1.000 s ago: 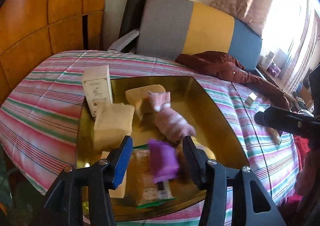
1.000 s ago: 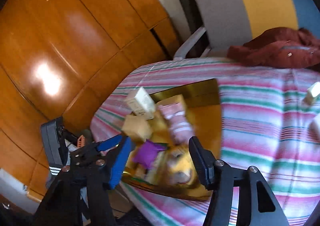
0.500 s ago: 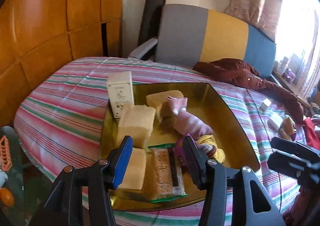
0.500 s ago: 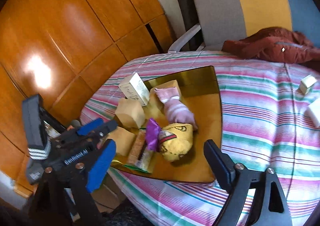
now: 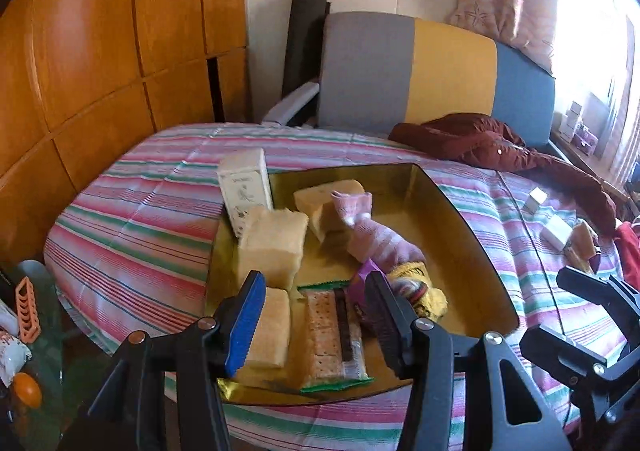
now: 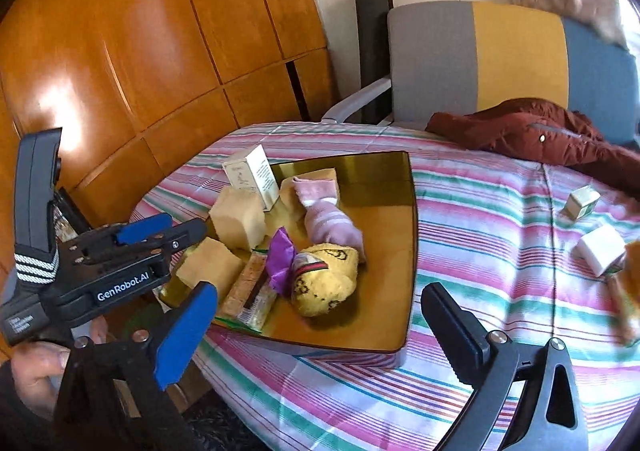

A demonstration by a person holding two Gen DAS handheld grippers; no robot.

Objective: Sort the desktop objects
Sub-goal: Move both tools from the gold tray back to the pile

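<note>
Left wrist, purple packet [image 5: 362,283] half-hidden, gripper [image 5: 316,315]

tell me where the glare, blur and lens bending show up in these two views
Left wrist view: the window blows out white at the upper right, and the wood panels bow with the fisheye. Right wrist view: a bright glare patch sits on the wood panels, and things at the right edge smear, near the white box.

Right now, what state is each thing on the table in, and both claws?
Left claw: part open, empty.
Right claw: opening, empty.
Gold tray: loaded.
Pink sock: lying in tray.
Cream box: upright at tray edge.
Cracker pack: flat, sealed.
</note>
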